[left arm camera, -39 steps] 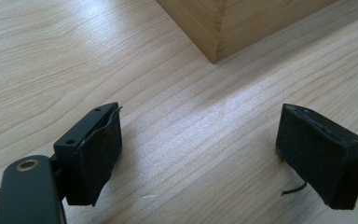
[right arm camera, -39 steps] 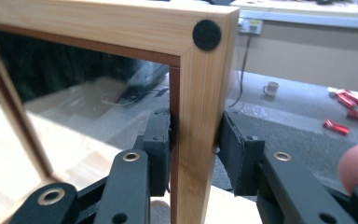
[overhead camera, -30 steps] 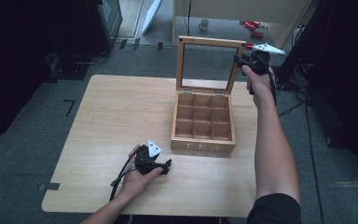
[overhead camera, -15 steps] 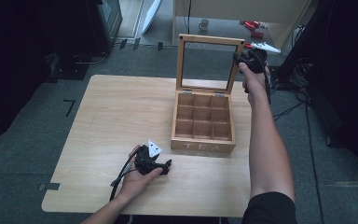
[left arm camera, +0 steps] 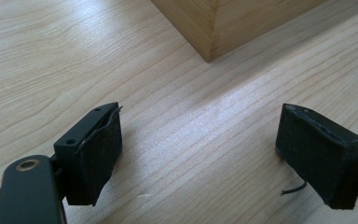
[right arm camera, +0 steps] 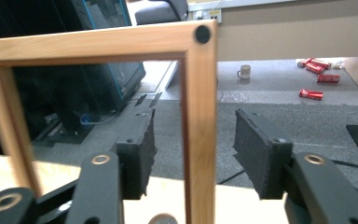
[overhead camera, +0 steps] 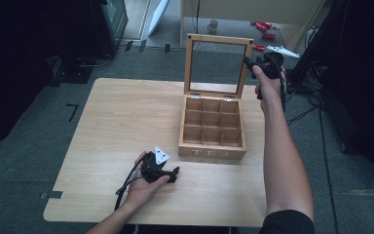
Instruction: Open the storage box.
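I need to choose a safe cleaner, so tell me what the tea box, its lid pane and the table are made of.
Tea box: light, matte wood, probably bamboo; grain and corner joints show. Lid pane: clear glass or acrylic; the floor shows through. Table: pale wood-grain top, possibly laminate, with a soft sheen.

From my station, the left gripper (left arm camera: 200, 154) sits low over the table (left arm camera: 74, 60), its two black jaws spread wide with bare wood grain between them. I note the left pad (left arm camera: 98, 158) has foam peeling away at its upper edge (a thin lip curls outward), and a short stray thread hangs below the right pad (left arm camera: 317, 158). Ahead, one corner of the wooden box (left arm camera: 214, 23) rests on the table, well apart from both pads. Nothing sits between the jaws.
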